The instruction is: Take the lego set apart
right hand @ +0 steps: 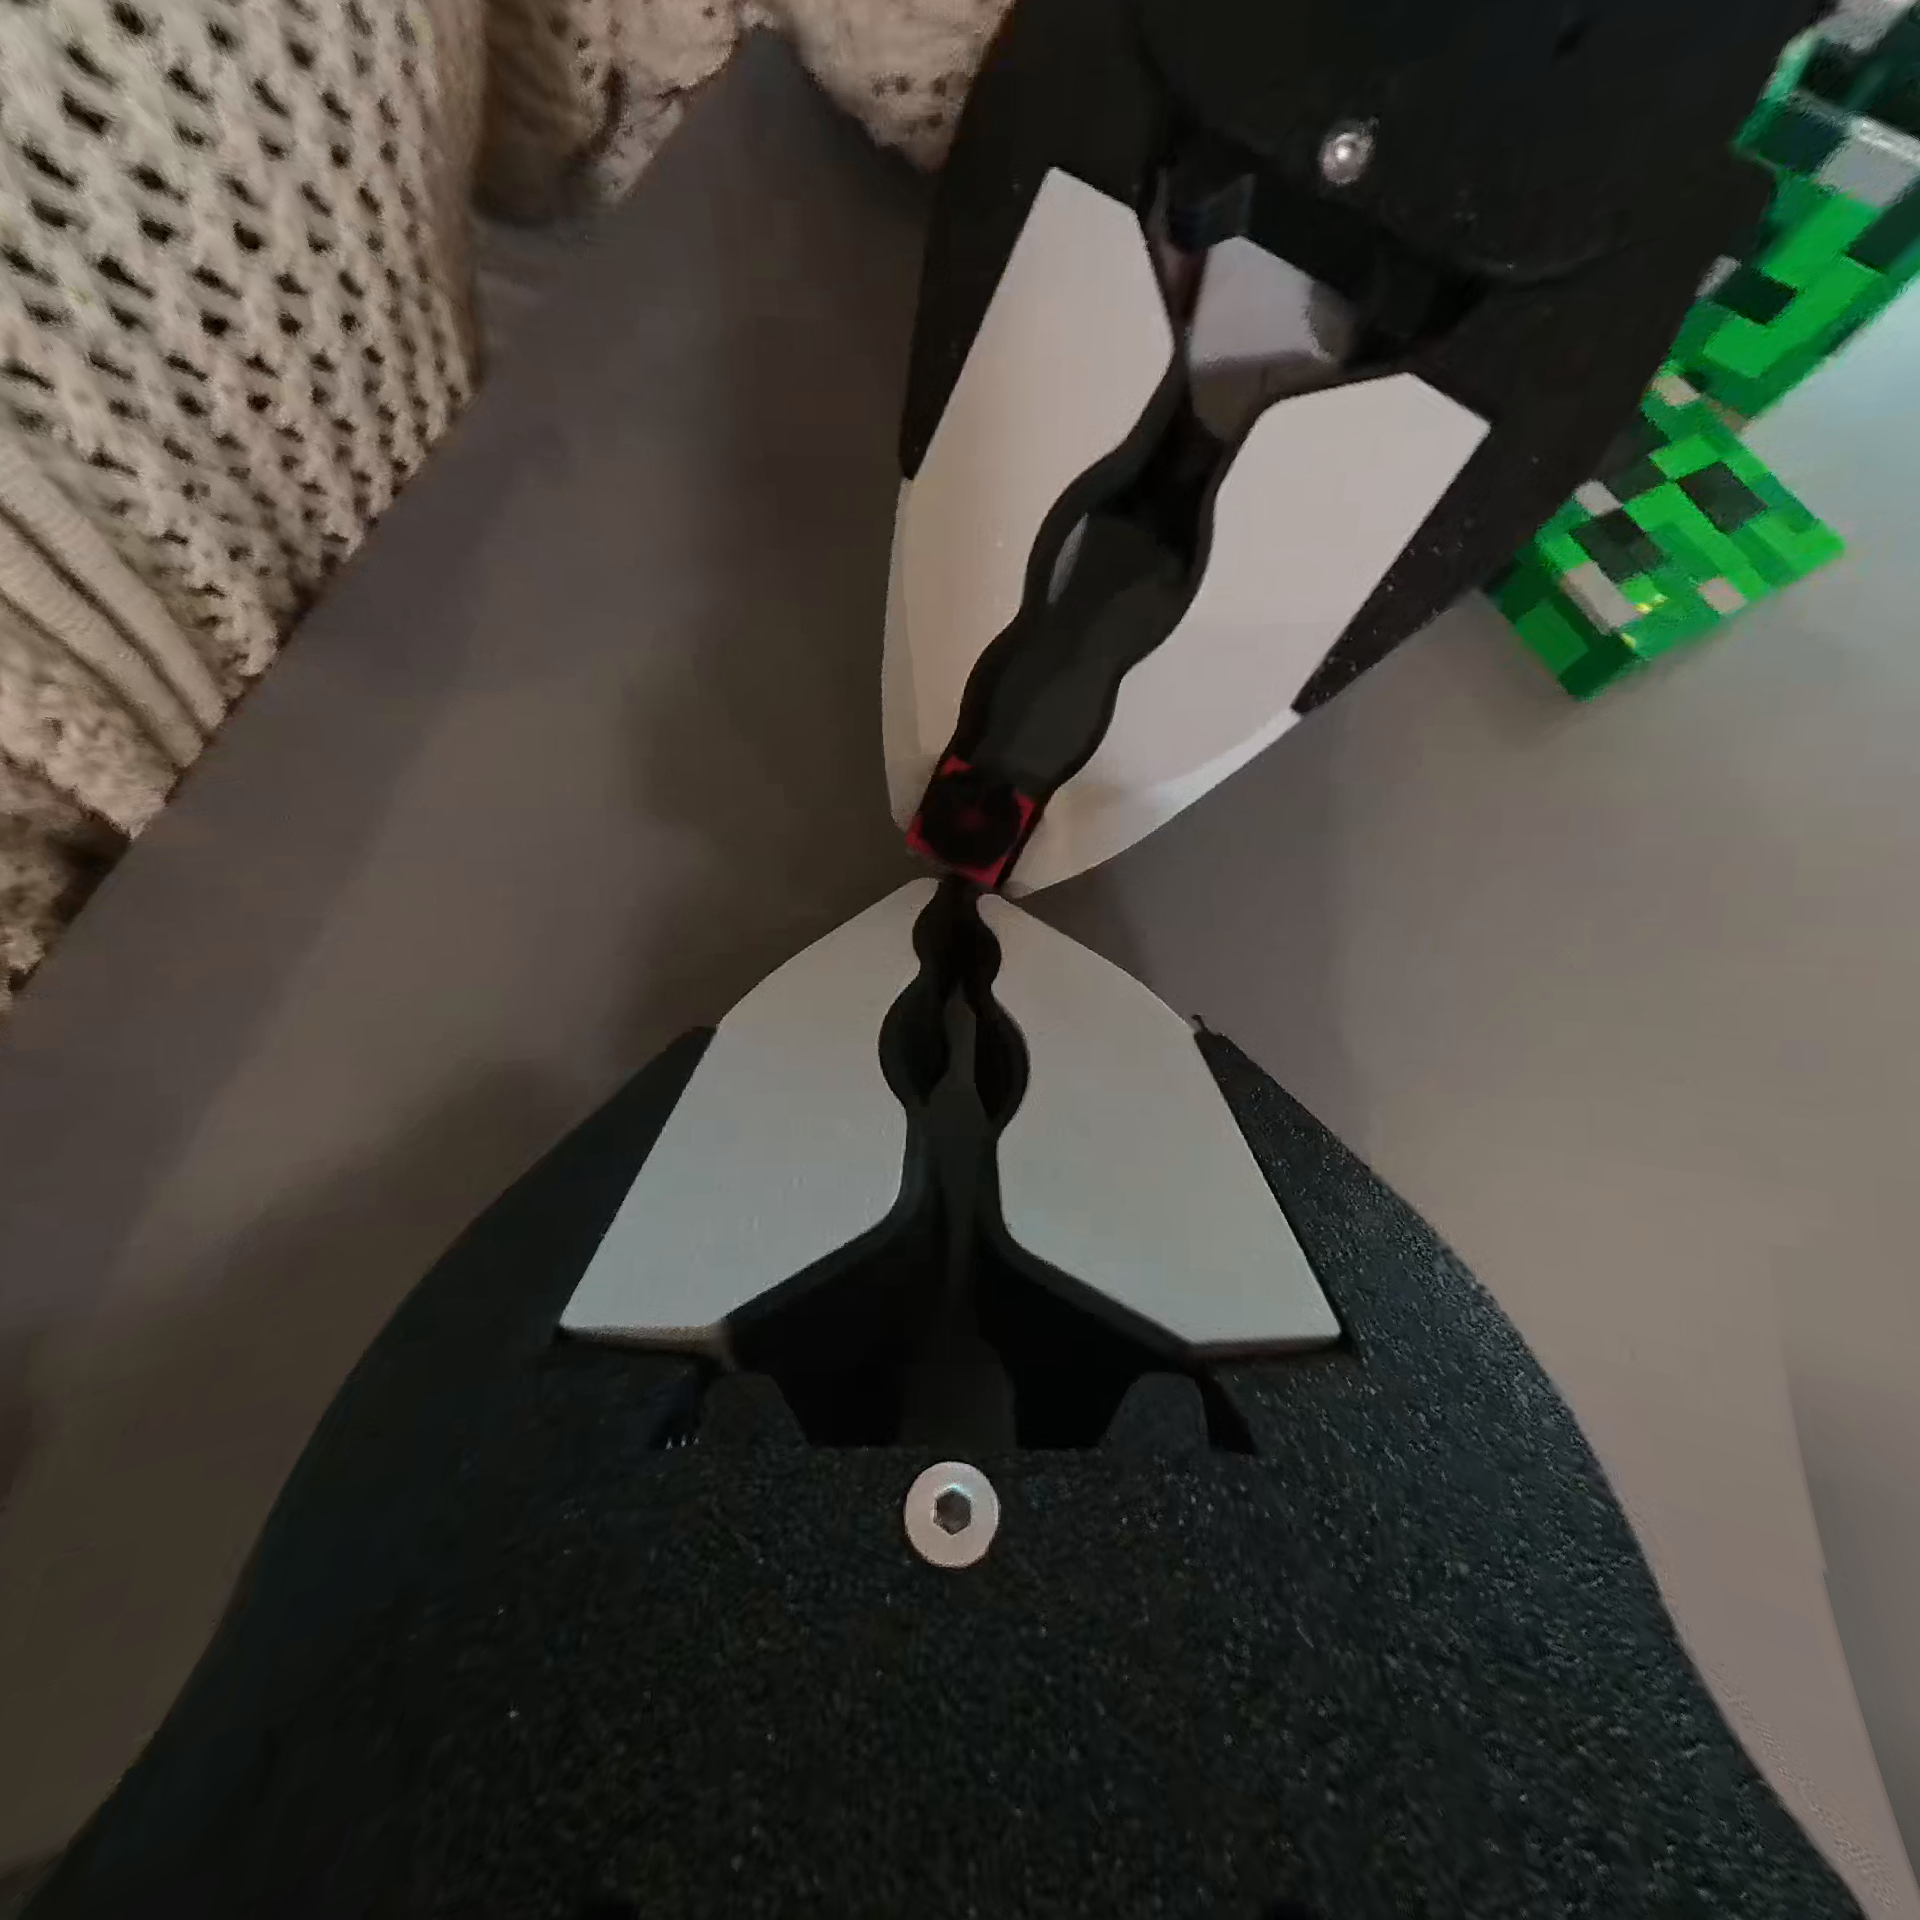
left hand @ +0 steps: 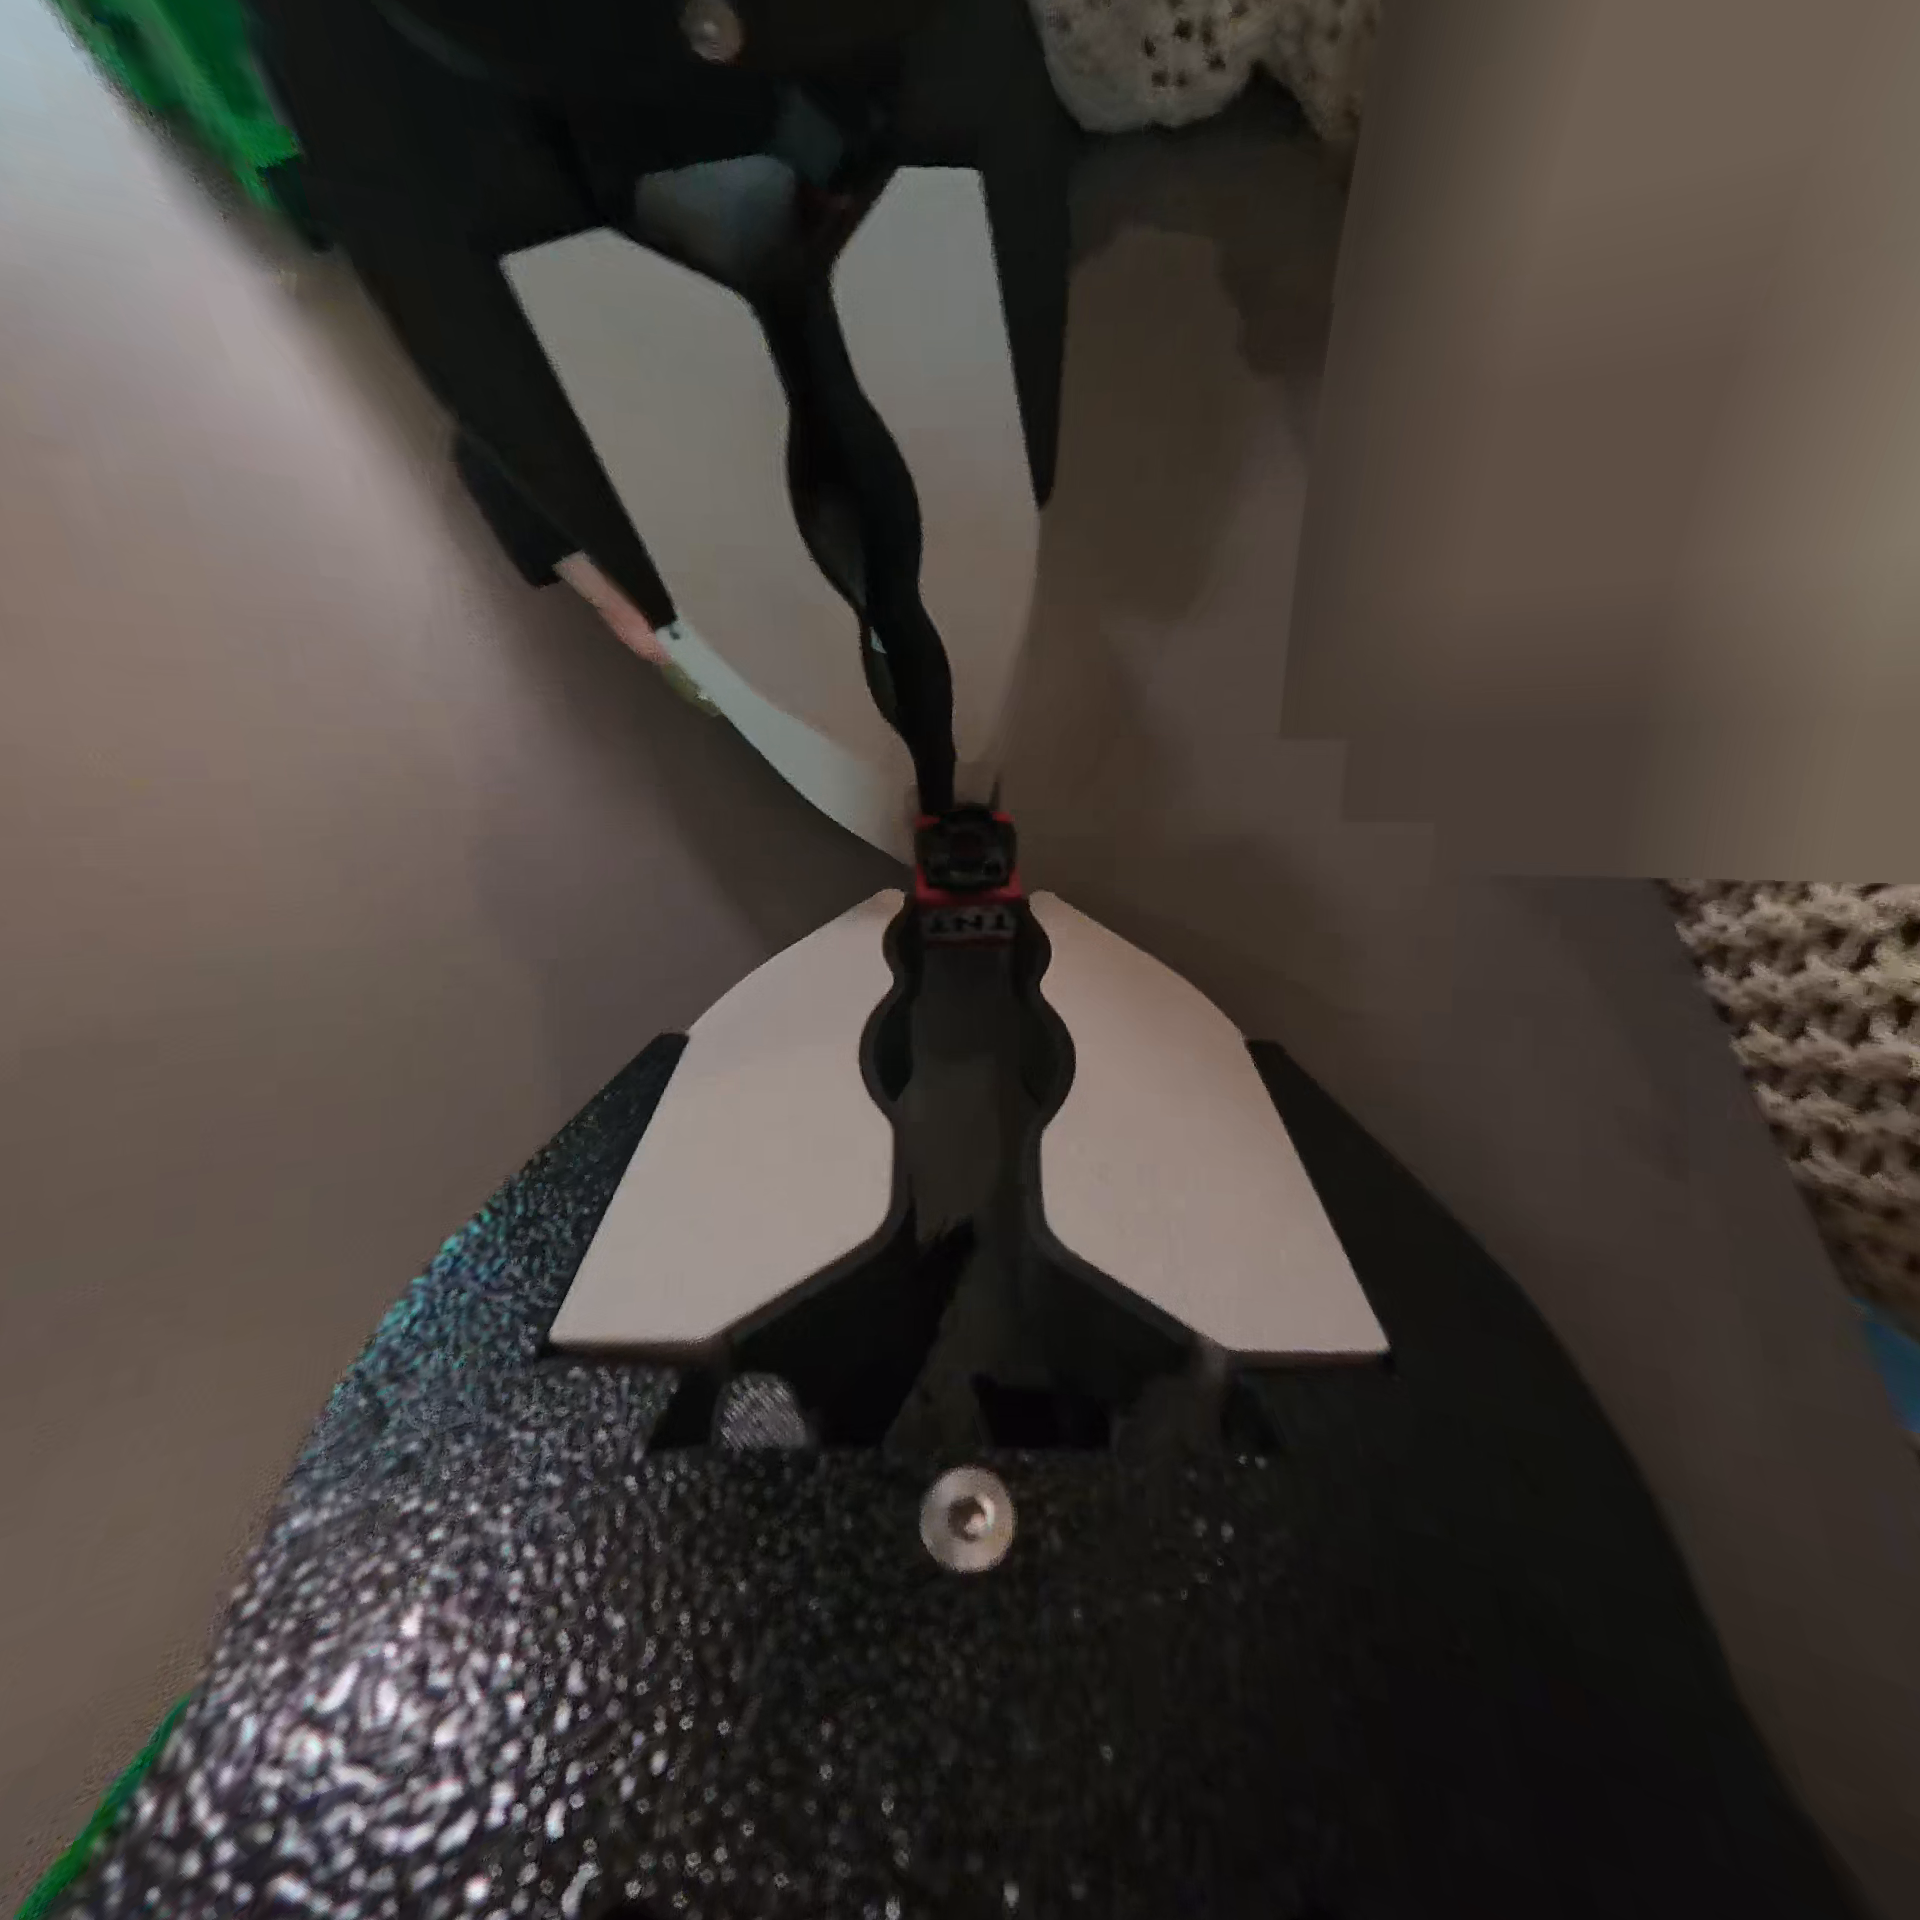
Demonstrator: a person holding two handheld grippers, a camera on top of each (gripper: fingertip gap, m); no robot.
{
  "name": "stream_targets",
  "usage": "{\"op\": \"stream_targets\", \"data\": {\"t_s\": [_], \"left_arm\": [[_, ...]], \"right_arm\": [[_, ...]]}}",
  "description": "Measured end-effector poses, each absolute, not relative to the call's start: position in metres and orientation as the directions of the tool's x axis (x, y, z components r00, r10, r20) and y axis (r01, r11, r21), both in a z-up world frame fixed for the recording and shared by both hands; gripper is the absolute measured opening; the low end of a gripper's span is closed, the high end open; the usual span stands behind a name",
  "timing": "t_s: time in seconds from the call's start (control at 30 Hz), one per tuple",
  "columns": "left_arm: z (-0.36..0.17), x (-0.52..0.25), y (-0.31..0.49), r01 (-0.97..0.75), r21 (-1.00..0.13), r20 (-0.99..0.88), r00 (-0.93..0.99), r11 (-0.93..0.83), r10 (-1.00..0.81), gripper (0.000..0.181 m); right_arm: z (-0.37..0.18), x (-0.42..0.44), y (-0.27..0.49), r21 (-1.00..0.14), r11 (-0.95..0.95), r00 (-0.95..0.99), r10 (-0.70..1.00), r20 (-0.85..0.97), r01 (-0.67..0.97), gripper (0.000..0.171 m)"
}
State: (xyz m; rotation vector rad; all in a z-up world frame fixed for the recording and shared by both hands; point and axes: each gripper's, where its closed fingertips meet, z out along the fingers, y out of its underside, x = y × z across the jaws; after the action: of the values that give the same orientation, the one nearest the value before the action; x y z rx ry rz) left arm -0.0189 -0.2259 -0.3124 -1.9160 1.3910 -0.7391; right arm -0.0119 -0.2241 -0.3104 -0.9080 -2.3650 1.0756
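A small red lego brick point(left hand: 966, 920) with a white band and a black round top sits between the fingertips of my left gripper point(left hand: 966, 906), which is shut on it above the grey table point(left hand: 312, 831). The same brick point(right hand: 971, 821) shows in the right wrist view, in the left gripper point(right hand: 977, 857) that reaches in from the top. My right gripper point(right hand: 961, 902) is shut, with its tips against the brick's black top. It comes in from above in the left wrist view point(left hand: 958, 802). Whether anything is pinched between its tips is hidden.
A green, black and grey lego figure point(right hand: 1683, 520) stands on the table at the right, behind the left gripper; a green edge of it shows in the left wrist view point(left hand: 239, 135). A person's cream knit sleeve point(right hand: 208, 312) lies along the left edge. My left and right fingertips are right by each other.
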Motion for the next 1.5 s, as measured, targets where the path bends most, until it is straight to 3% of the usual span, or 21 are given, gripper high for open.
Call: {"op": "stream_targets", "data": {"t_s": [0.1, 0.23, 0.33, 0.47, 0.9, 1.0, 1.1, 1.27, 1.5], "left_arm": [[-0.301, -0.026, -0.207, -0.475, -0.818, 0.130, 0.396, -0.324, -0.909, 0.017], [-0.279, -0.035, -0.193, -0.210, -0.840, 0.382, 0.426, -0.500, -0.820, 0.015], [-0.269, -0.037, -0.193, -0.060, -0.780, 0.572, 0.338, -0.623, -0.748, 0.016], [-0.270, -0.035, -0.196, -0.074, -0.759, 0.600, 0.305, -0.647, -0.739, 0.016], [-0.273, -0.032, -0.201, -0.084, -0.719, 0.651, 0.268, -0.690, -0.710, 0.018], [-0.252, -0.039, -0.189, 0.061, -0.808, 0.576, 0.296, -0.587, -0.762, 0.033], [-0.240, -0.045, -0.184, 0.092, -0.892, 0.443, 0.374, -0.442, -0.815, 0.041], [-0.239, -0.043, -0.184, -0.100, -0.989, 0.039, 0.533, -0.109, -0.845, 0.042], [-0.250, -0.047, -0.174, -0.379, -0.919, -0.343, 0.629, 0.110, -0.698, 0.040]], "right_arm": [[-0.298, -0.021, -0.207, -0.826, 0.383, -0.633, 0.773, 0.042, 0.414, 0.001], [-0.278, -0.031, -0.190, -0.896, 0.281, -0.540, 0.840, 0.056, 0.343, 0.042], [-0.266, -0.036, -0.187, -0.903, 0.387, -0.475, 0.840, 0.263, 0.184, 0.039], [-0.260, -0.042, -0.188, -0.832, 0.551, -0.359, 0.789, 0.499, 0.055, 0.047], [-0.267, -0.047, -0.198, -0.650, 0.760, -0.284, 0.618, 0.733, -0.025, 0.020], [-0.261, -0.047, -0.193, -0.764, 0.645, -0.303, 0.727, 0.616, -0.006, 0.021], [-0.248, -0.045, -0.183, -0.856, 0.516, -0.297, 0.815, 0.498, -0.019, 0.021], [-0.239, -0.043, -0.177, -0.927, 0.375, -0.335, 0.871, 0.361, -0.022, 0.021], [-0.238, -0.041, -0.176, -0.965, 0.262, -0.411, 0.880, 0.236, 0.007, 0.021]]}}
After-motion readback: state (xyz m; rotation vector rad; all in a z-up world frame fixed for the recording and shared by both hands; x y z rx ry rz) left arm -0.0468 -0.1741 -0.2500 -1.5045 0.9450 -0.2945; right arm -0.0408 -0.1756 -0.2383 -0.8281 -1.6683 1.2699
